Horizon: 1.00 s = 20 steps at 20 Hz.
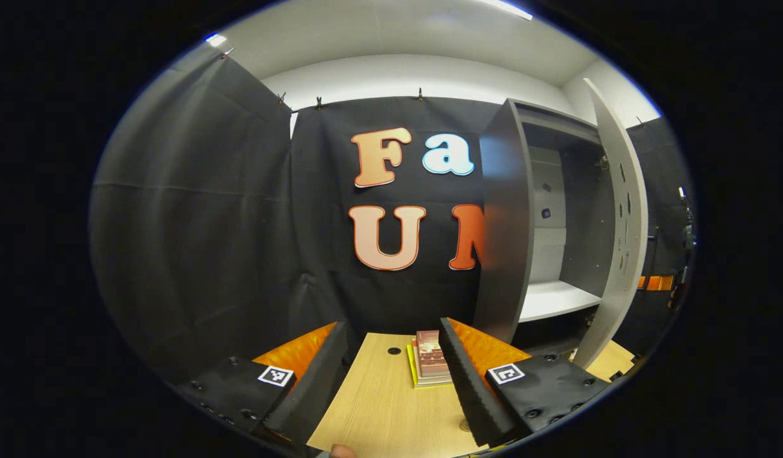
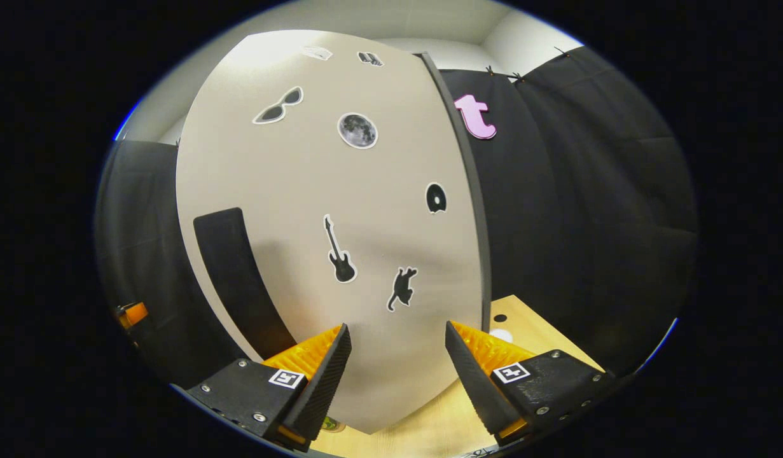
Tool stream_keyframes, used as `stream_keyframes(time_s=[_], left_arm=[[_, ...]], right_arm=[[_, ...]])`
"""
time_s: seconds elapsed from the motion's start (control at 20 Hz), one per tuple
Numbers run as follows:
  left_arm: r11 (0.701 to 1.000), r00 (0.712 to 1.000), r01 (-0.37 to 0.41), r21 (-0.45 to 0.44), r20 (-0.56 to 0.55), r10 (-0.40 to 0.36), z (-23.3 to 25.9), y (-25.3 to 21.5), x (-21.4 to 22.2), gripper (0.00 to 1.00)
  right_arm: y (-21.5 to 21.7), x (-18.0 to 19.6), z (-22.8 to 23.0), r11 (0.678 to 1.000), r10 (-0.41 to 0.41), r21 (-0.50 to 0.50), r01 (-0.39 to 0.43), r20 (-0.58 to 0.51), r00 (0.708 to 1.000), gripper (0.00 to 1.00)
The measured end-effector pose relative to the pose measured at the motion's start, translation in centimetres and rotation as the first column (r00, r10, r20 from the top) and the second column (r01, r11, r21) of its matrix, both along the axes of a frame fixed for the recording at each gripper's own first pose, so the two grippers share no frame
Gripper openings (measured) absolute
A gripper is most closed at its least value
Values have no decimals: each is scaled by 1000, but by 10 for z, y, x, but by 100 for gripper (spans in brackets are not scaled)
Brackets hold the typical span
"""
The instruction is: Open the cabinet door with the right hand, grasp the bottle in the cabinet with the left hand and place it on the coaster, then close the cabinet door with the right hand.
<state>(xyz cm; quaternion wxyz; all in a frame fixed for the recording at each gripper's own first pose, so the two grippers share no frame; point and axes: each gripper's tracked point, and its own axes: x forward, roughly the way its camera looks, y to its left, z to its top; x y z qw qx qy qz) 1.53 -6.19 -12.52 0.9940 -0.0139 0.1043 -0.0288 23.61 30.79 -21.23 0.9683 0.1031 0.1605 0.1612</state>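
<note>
Currently left hand-held gripper (image 1: 391, 375) is spread, empty, over the counter (image 1: 378, 407). Cabinet door (image 2: 340, 210) stands open; bottle not visible on the shelf (image 1: 553, 299). Right hand-held gripper (image 2: 397, 375) is spread just before the door face. Door looks a stiff, light panel: best pushed flat or by its edge.
</note>
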Motion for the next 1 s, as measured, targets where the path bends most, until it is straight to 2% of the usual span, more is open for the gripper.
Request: stream_keyframes(time_s=[0.15,0.4,0.5,0.7,1.0], left_arm=[[999,1000,-30,10,2,30,1,22,2,95],[998,998,-64,7,-18,64,-9,46,10,95],[998,997,-69,6,-24,70,-11,50,12,94],[997,997,-71,5,-32,71,-15,55,18,95],[998,998,-60,-7,-33,60,-9,59,27,95]], right_arm=[[1,17,-1,1000,12,-20,-12,21,1000,93],[17,33,-12,998,54,-33,-55,-9,998,93],[17,38,-12,998,46,-47,-45,14,999,93],[16,40,-13,998,48,-38,-48,7,999,92],[13,36,-10,996,29,-89,-25,42,999,92]])
